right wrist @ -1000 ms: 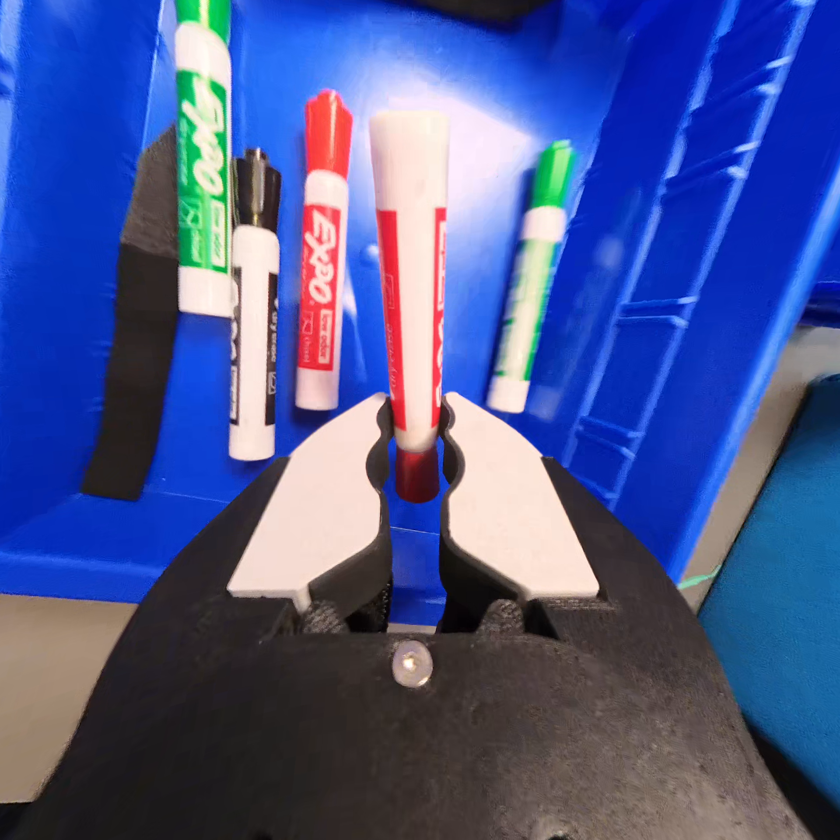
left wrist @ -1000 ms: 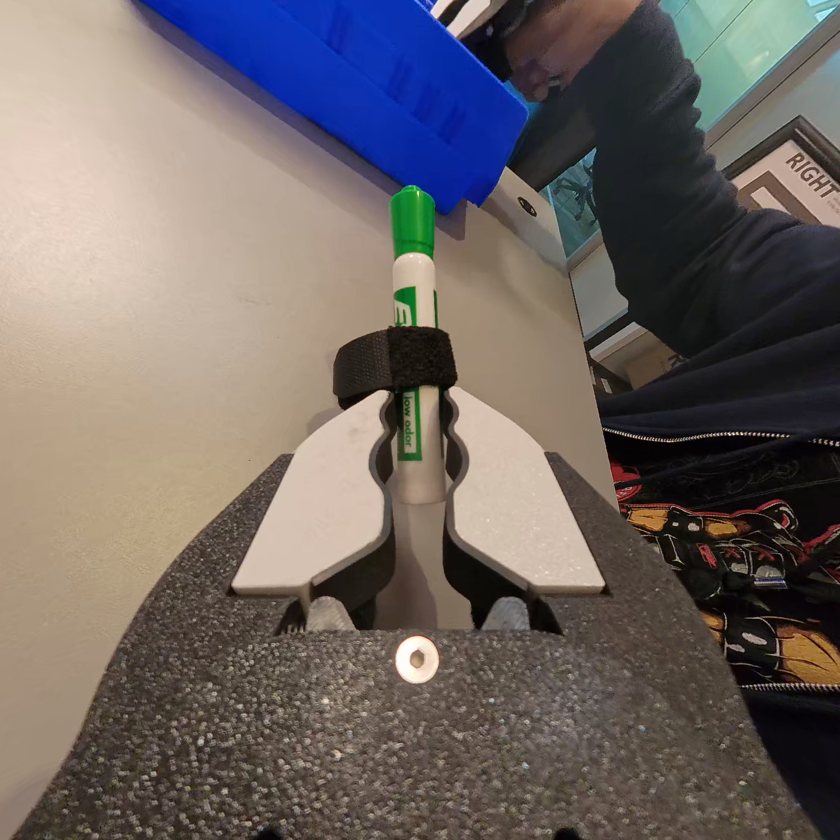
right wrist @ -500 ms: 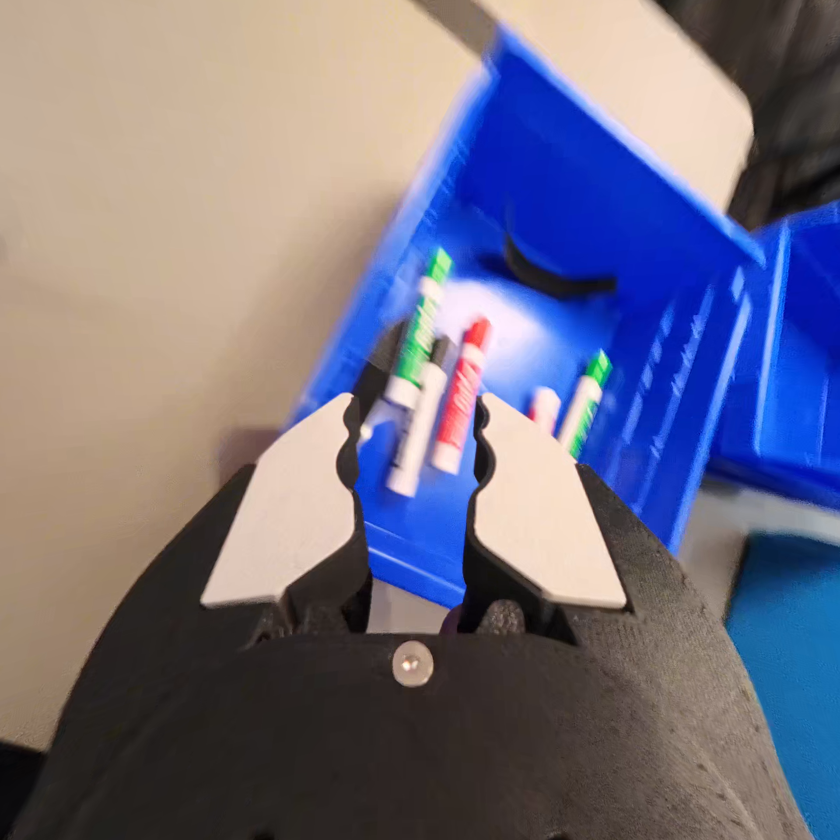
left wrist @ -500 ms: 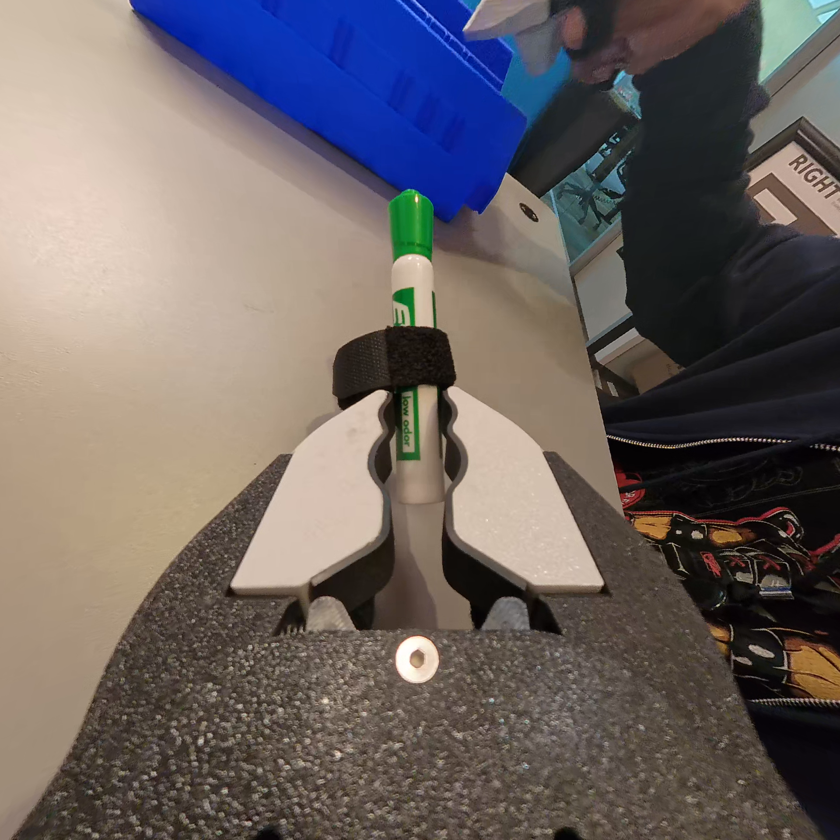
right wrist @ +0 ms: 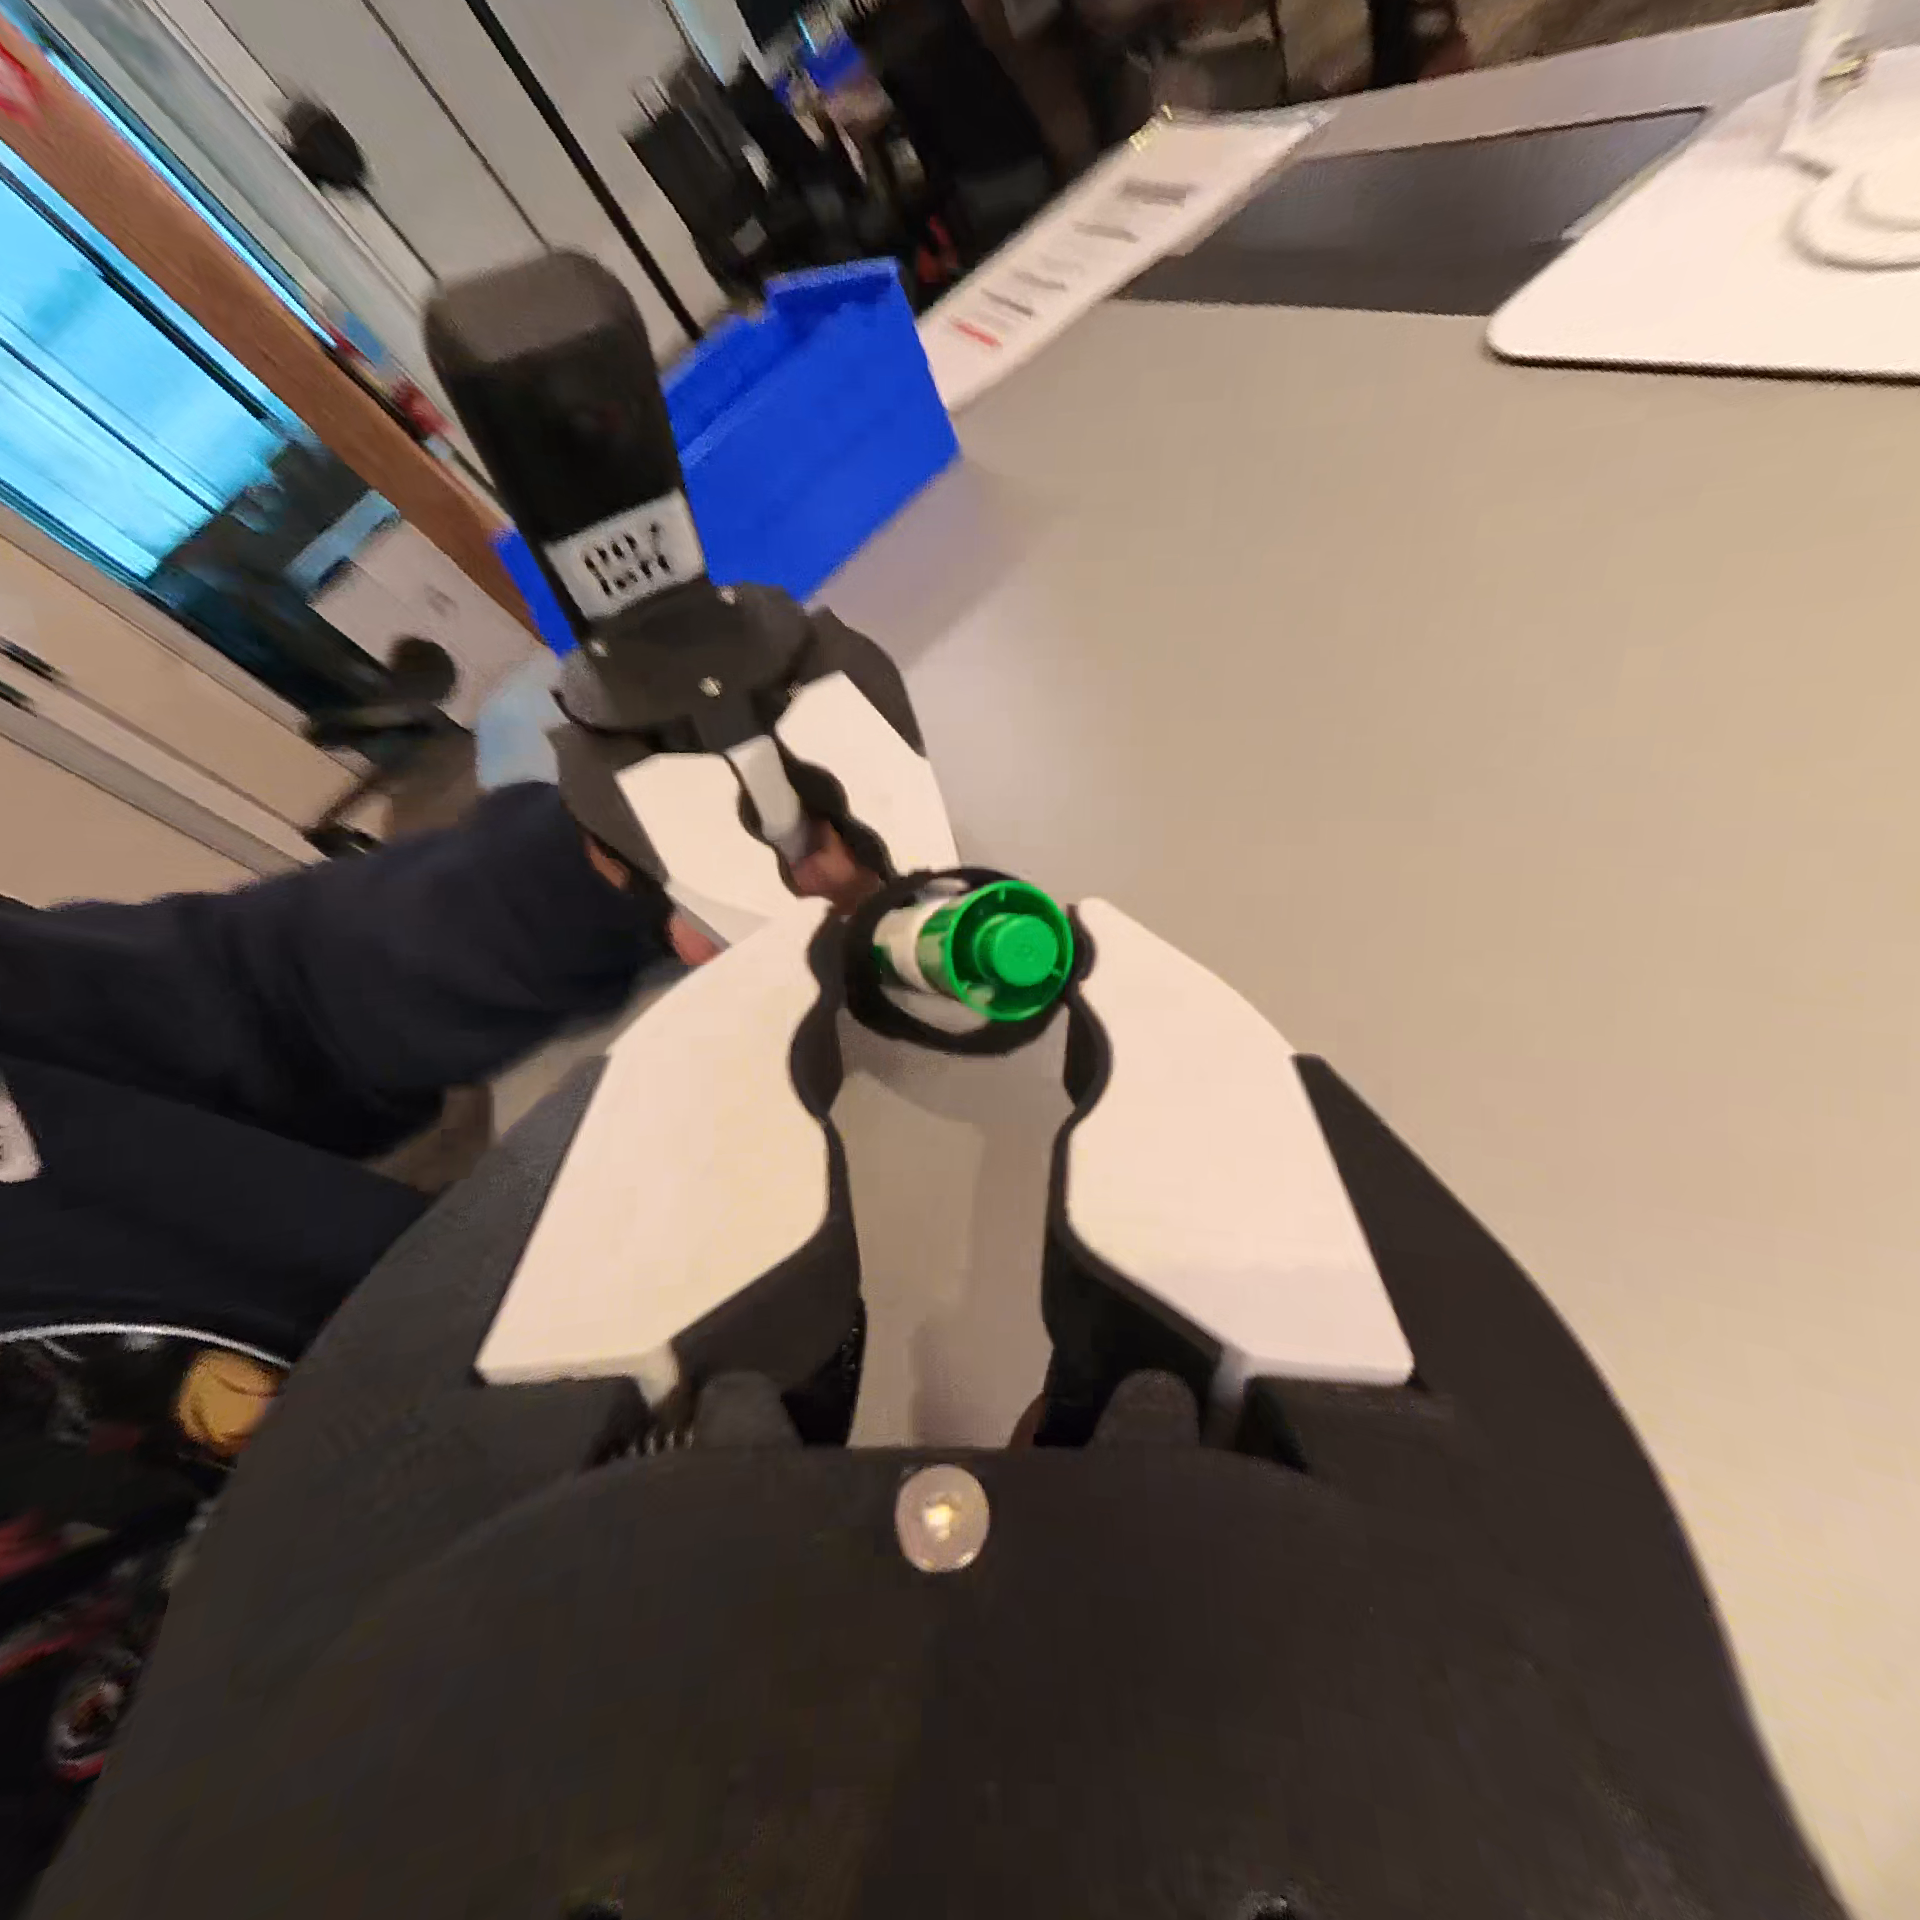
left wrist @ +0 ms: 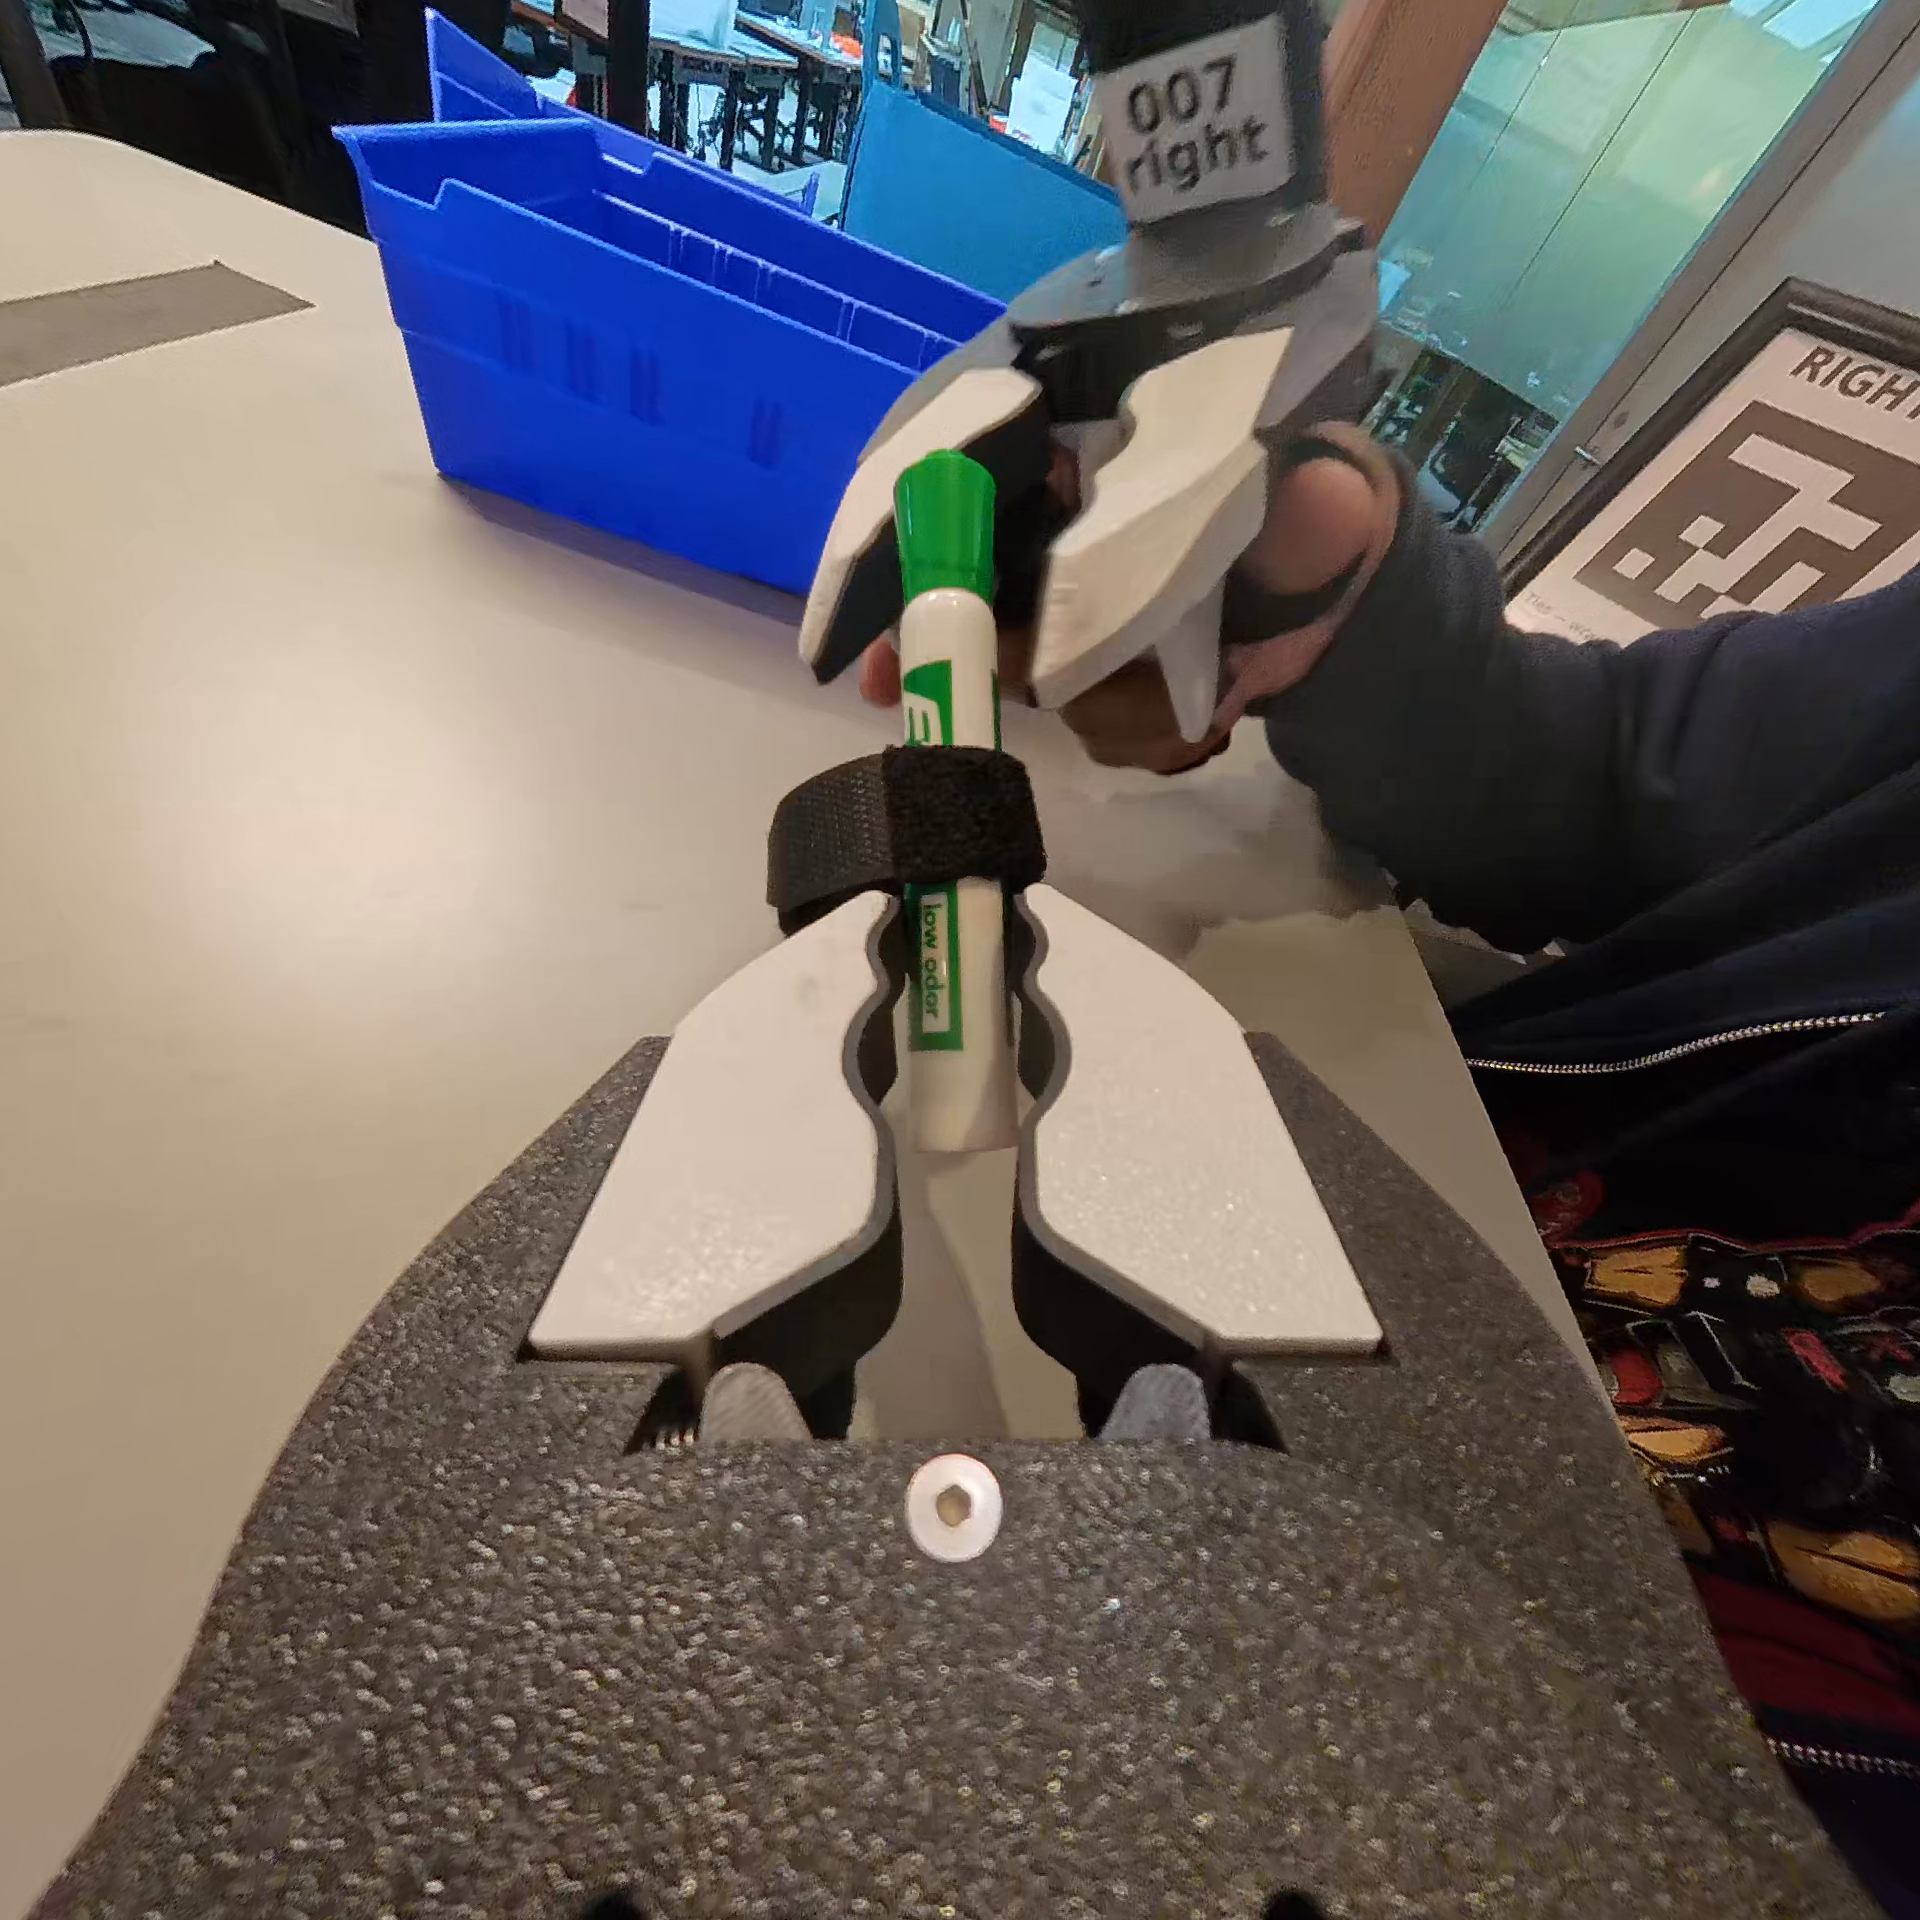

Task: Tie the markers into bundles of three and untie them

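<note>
Blue bin sits at 11 o'clock in the left wrist view; right gripper has left it, dropped the red marker there a second ago, and now hangs open around the cap end of the green marker. Left gripper stays clamped on that marker's barrel, black strap looped loosely just above its tips. Likely untying: last marker about to be pulled out.
</note>
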{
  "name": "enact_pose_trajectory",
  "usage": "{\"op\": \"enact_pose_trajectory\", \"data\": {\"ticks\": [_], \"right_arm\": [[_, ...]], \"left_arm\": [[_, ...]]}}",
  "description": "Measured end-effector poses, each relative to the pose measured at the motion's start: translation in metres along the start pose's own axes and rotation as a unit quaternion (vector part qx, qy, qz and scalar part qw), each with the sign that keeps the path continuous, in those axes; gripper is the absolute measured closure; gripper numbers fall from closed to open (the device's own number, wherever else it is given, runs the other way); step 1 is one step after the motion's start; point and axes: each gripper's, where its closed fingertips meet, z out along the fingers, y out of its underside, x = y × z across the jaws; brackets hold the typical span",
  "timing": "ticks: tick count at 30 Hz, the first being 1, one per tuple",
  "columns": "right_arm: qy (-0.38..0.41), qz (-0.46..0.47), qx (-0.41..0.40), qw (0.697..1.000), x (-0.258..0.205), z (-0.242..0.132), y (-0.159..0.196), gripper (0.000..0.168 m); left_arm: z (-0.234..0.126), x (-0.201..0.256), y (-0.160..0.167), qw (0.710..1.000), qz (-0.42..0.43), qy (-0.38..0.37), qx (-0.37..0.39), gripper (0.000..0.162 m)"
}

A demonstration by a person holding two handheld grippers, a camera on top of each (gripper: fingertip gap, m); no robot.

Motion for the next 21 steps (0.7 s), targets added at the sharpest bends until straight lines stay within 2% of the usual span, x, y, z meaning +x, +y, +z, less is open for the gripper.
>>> {"op": "enact_pose_trajectory", "data": {"ticks": [2,5,9,12,13,15,21], "right_arm": [[-0.036,0.028,0.037,0.998,-0.003,0.004,-0.006,0.147],[-0.052,0.021,0.046,0.997,-0.007,0.004,-0.007,0.149],[-0.038,-0.037,0.042,0.998,-0.013,0.006,-0.005,0.151],[-0.02,-0.095,0.026,0.995,-0.018,0.011,0.0,0.151],[-0.016,-0.114,0.025,0.993,-0.02,0.012,0.0,0.151],[-0.013,-0.145,0.029,0.989,-0.027,0.013,-0.002,0.151],[0.004,-0.188,0.062,0.98,-0.035,0.0,-0.019,0.151]], "left_arm": [[0.001,0.002,0.001,1.0,0.002,0.009,0.0,0.143],[0.002,0.001,0.003,1.0,-0.009,0.015,0.001,0.143],[0.002,0.011,-0.001,0.995,-0.06,0.072,0.022,0.122],[-0.001,0.015,-0.011,0.989,-0.086,0.101,0.059,0.119],[-0.001,0.015,-0.011,0.988,-0.095,0.105,0.061,0.12],[-0.001,0.012,-0.01,0.988,-0.102,0.098,0.061,0.134],[-0.01,0.008,-0.023,0.981,-0.118,0.105,0.111,0.141]]}}
